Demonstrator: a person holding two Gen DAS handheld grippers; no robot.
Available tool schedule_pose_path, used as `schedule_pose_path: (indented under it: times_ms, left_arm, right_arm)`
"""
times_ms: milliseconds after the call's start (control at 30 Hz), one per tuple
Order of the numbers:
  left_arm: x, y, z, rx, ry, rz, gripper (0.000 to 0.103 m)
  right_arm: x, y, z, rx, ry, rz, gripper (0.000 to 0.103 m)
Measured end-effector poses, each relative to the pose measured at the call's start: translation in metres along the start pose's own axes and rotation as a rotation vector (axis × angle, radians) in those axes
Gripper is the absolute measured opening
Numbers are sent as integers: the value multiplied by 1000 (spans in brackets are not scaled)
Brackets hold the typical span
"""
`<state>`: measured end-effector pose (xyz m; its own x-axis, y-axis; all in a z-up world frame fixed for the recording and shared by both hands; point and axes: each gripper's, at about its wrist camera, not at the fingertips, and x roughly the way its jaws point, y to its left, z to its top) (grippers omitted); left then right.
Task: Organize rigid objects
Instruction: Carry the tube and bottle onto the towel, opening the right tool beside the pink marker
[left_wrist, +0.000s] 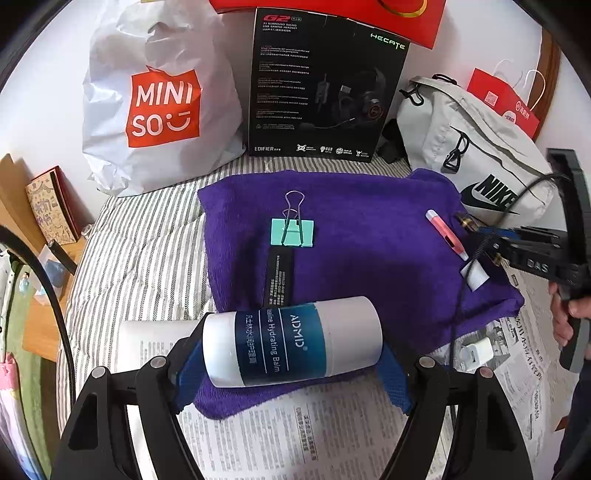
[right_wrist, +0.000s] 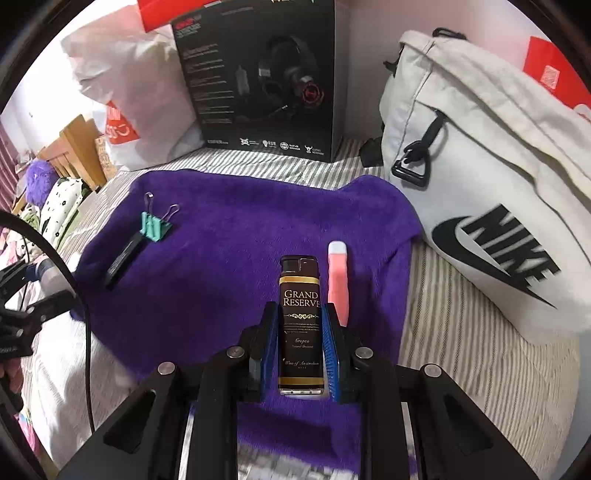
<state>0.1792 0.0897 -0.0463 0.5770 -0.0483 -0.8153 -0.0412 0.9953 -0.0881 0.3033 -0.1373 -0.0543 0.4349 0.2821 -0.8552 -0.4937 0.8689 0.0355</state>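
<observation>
The left hand-held gripper (left_wrist: 291, 363) grips a white and blue balm bottle (left_wrist: 291, 341) lying crosswise between its blue pads, one pad at each end of the bottle. The bottle hangs over the near edge of a purple towel (left_wrist: 369, 236), above a newspaper (left_wrist: 332, 435) spread on the striped bed (left_wrist: 147, 258).

The right hand-held gripper (right_wrist: 300, 347) is closed on a dark brown lighter (right_wrist: 300, 325) printed "Grand Reserve". The lighter stands lengthwise between the blue pads, its cap end pointing away from the camera and sticking out past the fingertips. It is held over the right part of the towel.

On the towel, just right of the lighter, lies a pink tube with a white cap (right_wrist: 338, 280); its near end runs behind the right finger. Whether the two touch cannot be told. Towards the towel's left side sits a mint green binder clip (left_wrist: 291, 232), and a flat black stick (left_wrist: 279, 277) lies just beside it on the near side.

In the left wrist view the right hand-held gripper comes in from the right edge, a person's hand (left_wrist: 569, 317) on its handle, with a white charger plug (left_wrist: 476, 352) on the newspaper below it.

Behind the towel stand a white Miniso bag (left_wrist: 155, 103), a black headset box (left_wrist: 325, 85) and a grey Nike bag (left_wrist: 476, 155).
</observation>
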Motion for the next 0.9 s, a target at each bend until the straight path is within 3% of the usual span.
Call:
schedule_pose_path:
  times_ms: [367, 733, 900]
  left_arm:
    - [13, 3, 2, 1, 17, -1, 78]
    - [16, -2, 3, 21, 25, -9, 78]
    - [13, -3, 3, 25, 26, -5, 78]
  right_arm:
    - [48, 6, 14, -5, 48, -9, 23]
    - [56, 12, 5, -44, 62, -46, 24]
    - [51, 11, 3, -57, 55, -15, 35]
